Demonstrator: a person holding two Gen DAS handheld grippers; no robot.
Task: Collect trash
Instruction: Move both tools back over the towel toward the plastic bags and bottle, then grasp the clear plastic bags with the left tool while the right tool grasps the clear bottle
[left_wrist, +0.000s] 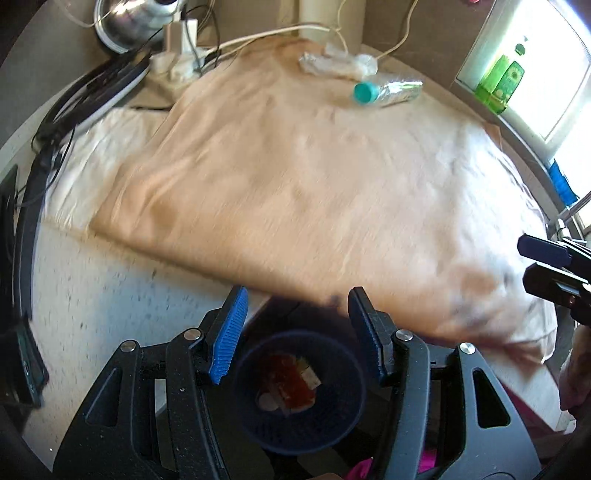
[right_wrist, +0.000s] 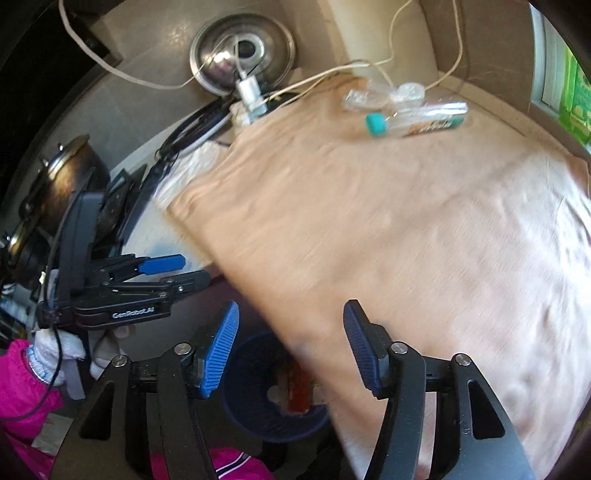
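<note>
Nearest, below the table edge, sits the bin (left_wrist: 300, 391), a dark blue ribbed basket with a red wrapper (left_wrist: 291, 384) and pale scraps already at its bottom. It is set low and just under the rim of the table, which I judge lets trash be dropped straight down from the edge. Both grippers hang above it. The left gripper (left_wrist: 295, 332) has its jaws spread wide with nothing between them, the bin showing through the gap. The right gripper (right_wrist: 291, 343) is likewise released and empty, its fingers splayed over the bin and the near edge of the cloth (right_wrist: 388, 240).

The cloth, a tan sheet, covers most of the table (left_wrist: 92, 295), whose speckled white top shows bare on the left. The cloth's near edge droops past the rim and partly overlaps the bin's mouth in the right view.

Far across the cloth lies the remaining trash: a clear plastic bottle (left_wrist: 388, 92) with a teal cap, on its side, and just behind it crumpled clear wrap (left_wrist: 338, 64), touching or nearly touching the bottle. Both are well apart from the grippers, so a long reach is likely needed next. White cables (right_wrist: 369, 66) run beside the wrap and could snag

Beyond, a steel lid (right_wrist: 242, 51) leans near the wall
</note>
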